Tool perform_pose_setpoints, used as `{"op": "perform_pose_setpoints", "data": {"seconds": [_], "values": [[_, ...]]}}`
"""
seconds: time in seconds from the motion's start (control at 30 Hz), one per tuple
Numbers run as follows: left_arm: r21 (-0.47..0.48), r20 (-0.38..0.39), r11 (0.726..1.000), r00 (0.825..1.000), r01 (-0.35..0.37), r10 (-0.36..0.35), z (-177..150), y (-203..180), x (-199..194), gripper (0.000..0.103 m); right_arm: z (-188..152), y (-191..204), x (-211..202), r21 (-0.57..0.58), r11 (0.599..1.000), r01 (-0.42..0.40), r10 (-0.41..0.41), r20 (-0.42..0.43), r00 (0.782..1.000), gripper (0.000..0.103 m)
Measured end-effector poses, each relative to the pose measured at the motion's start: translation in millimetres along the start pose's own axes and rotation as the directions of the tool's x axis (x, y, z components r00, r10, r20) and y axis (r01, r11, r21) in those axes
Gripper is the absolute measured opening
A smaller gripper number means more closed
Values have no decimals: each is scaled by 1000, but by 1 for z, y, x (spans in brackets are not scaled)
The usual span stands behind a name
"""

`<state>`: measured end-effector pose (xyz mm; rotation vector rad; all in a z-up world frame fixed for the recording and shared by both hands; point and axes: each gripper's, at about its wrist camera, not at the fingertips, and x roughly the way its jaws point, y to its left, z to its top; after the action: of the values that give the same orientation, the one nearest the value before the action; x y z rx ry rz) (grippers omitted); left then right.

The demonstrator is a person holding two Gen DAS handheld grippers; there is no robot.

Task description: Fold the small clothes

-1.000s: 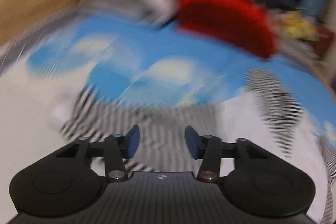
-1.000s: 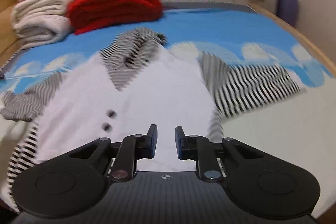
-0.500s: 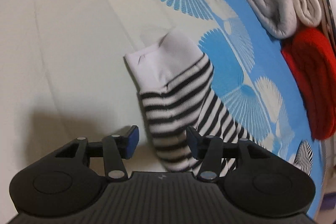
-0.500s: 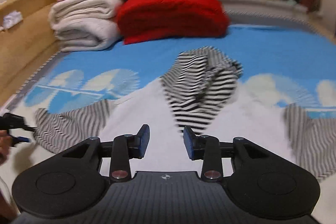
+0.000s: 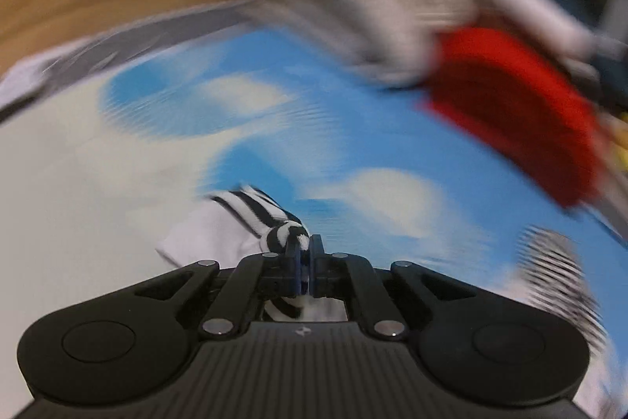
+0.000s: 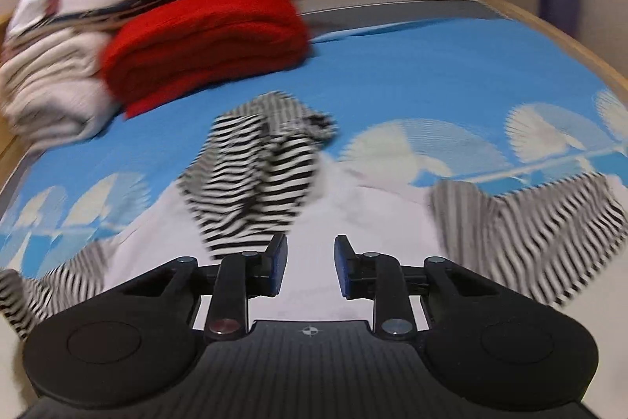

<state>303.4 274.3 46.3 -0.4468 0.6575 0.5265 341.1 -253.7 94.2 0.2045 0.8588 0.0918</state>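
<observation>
The left gripper, open around the striped sleeve half a second ago, is now closed on it, pinching black-and-white fabric just behind the white cuff at lower centre of the frame. In my judgement the sleeve fold can begin. The right gripper stays open and empty above the small garment, which lies spread on the bed, white-bodied with striped sleeves and hood.
</observation>
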Motion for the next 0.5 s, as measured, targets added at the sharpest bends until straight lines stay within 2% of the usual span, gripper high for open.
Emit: {"op": "perform_pose_setpoints", "data": {"seconds": [0.07, 0.1, 0.13, 0.17, 0.2, 0.23, 0.27, 0.3, 0.33, 0.4, 0.43, 0.5], "values": [[113, 23, 980, 986, 164, -167, -21, -57, -35, 3, -3, -14, -6, 49, 999, 21, -21, -1, 1000, 27], [152, 8, 957, 968, 249, -253, -34, -82, -49, 3, -5, -19, -8, 73, 997, 28, -28, -6, 1000, 27], [179, -38, 915, 932, 362, -361, -51, -108, -66, 4, -7, -24, -10, 98, 995, 31, -30, -11, 999, 27], [193, -105, 865, 887, 462, -450, -65, -128, -77, 7, -11, -28, -13, 125, 992, 31, -29, -14, 999, 27], [201, -195, 804, 827, 560, -527, -78, -145, -85, 23, -13, -31, -15, 141, 989, 33, -31, -16, 999, 28], [199, -298, 732, 752, 652, -588, -92, -161, -91, 42, -16, -33, -16, 155, 987, 38, -35, -19, 999, 28], [200, -334, 709, 727, 676, -600, -101, -168, -97, 44, -21, -36, -18, 165, 985, 42, -39, -22, 999, 28], [208, -345, 713, 732, 670, -587, -106, -172, -100, 44, -25, -38, -19, 174, 984, 43, -39, -27, 999, 29], [207, -347, 731, 748, 650, -566, -108, -171, -99, 44, -29, -40, -19, 184, 982, 44, -39, -30, 999, 29], [172, -329, 790, 790, 589, -517, -102, -162, -91, 44, -37, -46, -17, 218, 975, 52, -44, -40, 998, 29], [165, -310, 830, 827, 532, -469, -97, -151, -85, 44, -41, -50, -15, 236, 970, 56, -45, -53, 998, 29], [189, -285, 891, 891, 414, -354, -91, -140, -77, 44, -48, -59, -7, 305, 951, 58, -28, -101, 994, 29]]}}
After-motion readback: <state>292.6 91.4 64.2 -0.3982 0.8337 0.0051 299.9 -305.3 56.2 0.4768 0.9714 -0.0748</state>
